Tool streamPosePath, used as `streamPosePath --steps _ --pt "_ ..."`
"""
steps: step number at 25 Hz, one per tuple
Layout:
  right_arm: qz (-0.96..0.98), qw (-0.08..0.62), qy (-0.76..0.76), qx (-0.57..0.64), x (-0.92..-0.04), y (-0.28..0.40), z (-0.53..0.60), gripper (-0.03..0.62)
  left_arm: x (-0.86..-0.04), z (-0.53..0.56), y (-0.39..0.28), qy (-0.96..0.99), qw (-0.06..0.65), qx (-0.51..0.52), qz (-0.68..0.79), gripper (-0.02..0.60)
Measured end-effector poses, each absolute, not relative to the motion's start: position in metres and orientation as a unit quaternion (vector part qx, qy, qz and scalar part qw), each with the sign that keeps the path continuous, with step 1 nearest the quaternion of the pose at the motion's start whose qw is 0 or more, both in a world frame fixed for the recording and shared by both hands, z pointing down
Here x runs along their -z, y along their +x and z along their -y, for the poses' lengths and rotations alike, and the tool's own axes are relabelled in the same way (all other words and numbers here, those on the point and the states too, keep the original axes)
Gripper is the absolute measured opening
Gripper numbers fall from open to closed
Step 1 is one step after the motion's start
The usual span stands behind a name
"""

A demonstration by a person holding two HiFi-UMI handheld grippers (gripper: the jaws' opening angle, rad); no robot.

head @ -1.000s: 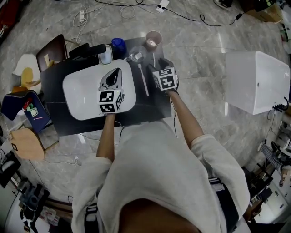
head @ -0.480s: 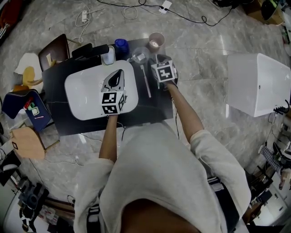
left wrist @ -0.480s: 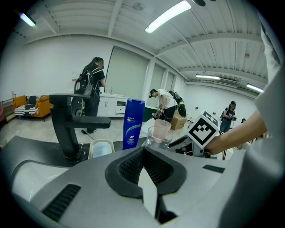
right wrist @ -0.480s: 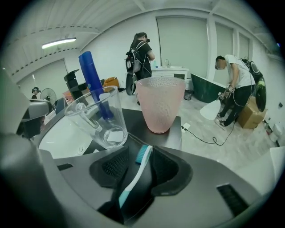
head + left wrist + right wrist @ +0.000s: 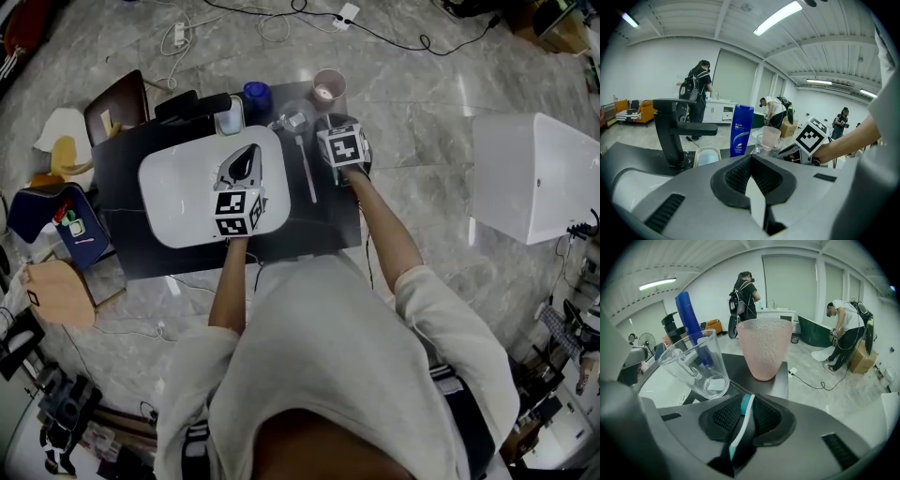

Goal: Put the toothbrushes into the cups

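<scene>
- Leftmost, a black faucet (image 5: 670,131) was seen standing at the far edge of a white sink (image 5: 178,197), which was set into the dark counter (image 5: 122,234).
- The left gripper (image 5: 750,159) was held over the sink, pointed towards the faucet; its jaws were brought together and nothing was held between them.
- A blue bottle (image 5: 740,129) was seen upright on the counter behind the sink, just right of the faucet.
- A clear cup (image 5: 696,364) with a handle was stood on the counter beside the bottle, with nothing placed in it.
- A white toothbrush (image 5: 305,169) was left lying flat on the counter between the sink and the right gripper, not touched by either gripper.
- A pink cup (image 5: 765,348) was stood upright near the counter's far right corner, just right of the clear cup, and was likewise unfilled.
- The right gripper (image 5: 745,399) was held low over the counter, tilted down and facing both cups; its jaws had just been closing and were clamped on a teal-and-white toothbrush (image 5: 739,427), whose head was pointed towards the cups.
- Well apart to the right, a white box (image 5: 534,173) was seen on the floor.
</scene>
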State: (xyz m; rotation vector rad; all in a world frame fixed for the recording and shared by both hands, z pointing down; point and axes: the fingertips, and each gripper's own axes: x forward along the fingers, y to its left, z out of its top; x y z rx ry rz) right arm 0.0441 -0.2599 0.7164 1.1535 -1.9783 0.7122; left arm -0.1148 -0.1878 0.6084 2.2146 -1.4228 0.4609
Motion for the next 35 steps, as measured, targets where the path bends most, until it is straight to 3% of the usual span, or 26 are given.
streamPosePath --steps 9,35 --pt "0.778 0.358 0.441 -0.268 -0.710 0.043 0.257 0.080 -0.604 0.187 -0.117 0.806 0.230 -0.162 0.521 0.026" --pt "0.837 0.200 0.479 -0.172 -0.550 0.060 0.252 0.077 -0.573 0.185 -0.106 0.819 0.202 -0.145 0.517 0.026"
